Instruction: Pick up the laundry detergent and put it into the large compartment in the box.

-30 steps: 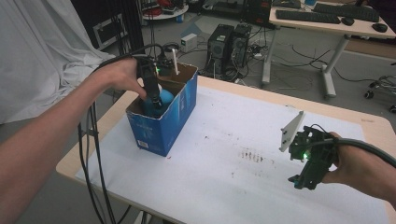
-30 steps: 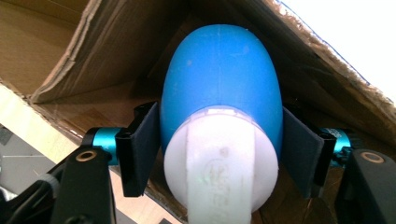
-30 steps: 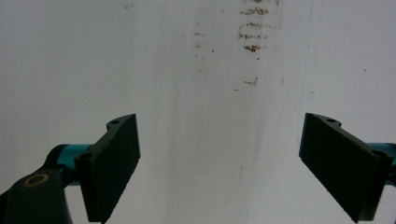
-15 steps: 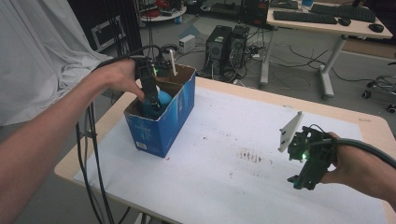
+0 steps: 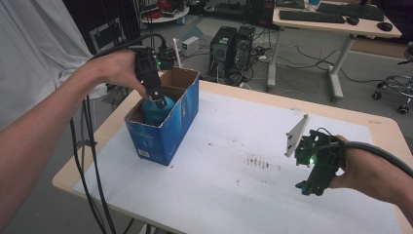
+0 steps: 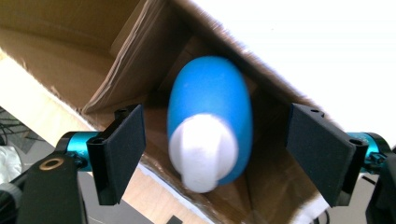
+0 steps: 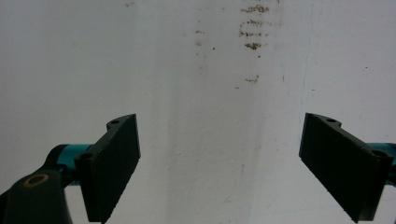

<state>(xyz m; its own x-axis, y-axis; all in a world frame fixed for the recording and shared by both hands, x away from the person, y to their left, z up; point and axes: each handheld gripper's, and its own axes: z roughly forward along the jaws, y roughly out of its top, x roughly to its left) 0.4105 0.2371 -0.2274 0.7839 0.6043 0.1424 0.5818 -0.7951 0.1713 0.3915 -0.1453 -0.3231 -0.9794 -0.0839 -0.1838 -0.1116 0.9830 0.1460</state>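
A blue bottle with a white cap (image 6: pixel 208 123) stands inside an open blue cardboard box (image 5: pixel 170 124) at the table's left. My left gripper (image 5: pixel 157 99) hovers just above the bottle (image 5: pixel 157 109); its jaws have just been opening and now stand wide on both sides of the bottle, the pads (image 6: pixel 122 149) clear of it. My right gripper (image 5: pixel 308 187) is held low over the white table cover at the right, open, with nothing between its pads (image 7: pixel 116 163).
The white cover (image 5: pixel 234 170) has a patch of brown specks (image 5: pixel 255 161) near the middle. Cables hang off the table's left edge (image 5: pixel 90 161). Behind the table are computer towers (image 5: pixel 234 48) and a desk (image 5: pixel 336 19).
The left gripper has let go of the blue bottle, opened and risen a little out of the box. The right gripper has stayed where it was.
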